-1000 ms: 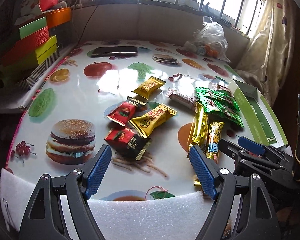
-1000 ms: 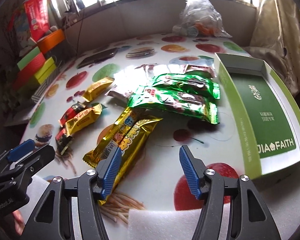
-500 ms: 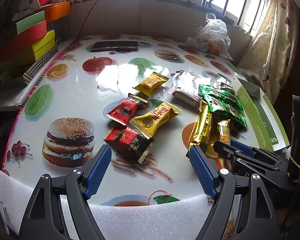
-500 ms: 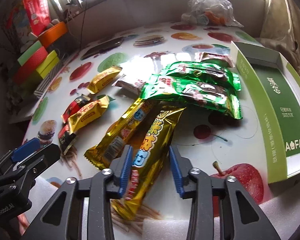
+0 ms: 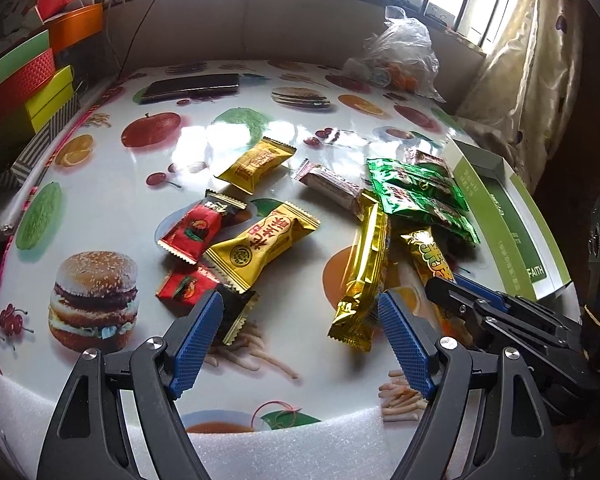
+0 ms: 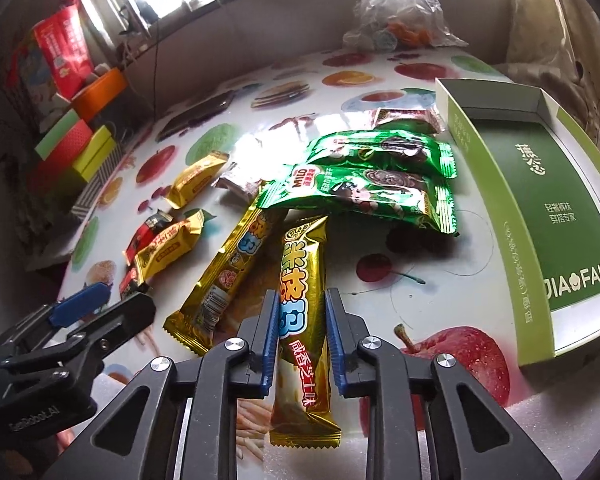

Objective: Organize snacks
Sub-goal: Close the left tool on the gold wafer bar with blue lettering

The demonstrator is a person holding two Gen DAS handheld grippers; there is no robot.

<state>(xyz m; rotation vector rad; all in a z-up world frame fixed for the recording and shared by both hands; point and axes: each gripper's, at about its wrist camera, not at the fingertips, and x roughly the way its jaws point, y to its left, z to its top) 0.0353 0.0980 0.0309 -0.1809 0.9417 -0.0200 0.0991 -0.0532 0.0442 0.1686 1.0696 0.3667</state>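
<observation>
With my right gripper (image 6: 302, 334) clamped on the gold snack bar (image 6: 303, 320) and my left gripper (image 5: 300, 340) spread wide, I'd lift gently toward the green box (image 6: 548, 184).

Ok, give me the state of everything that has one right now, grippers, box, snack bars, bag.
right gripper: shut on the gold snack bar
left gripper: open, nothing between its pads
second gold bar: lying flat, untouched
green box: open, no snacks inside
green packets: lying overlapped beside the box
plastic bag: bunched, contents inside
</observation>
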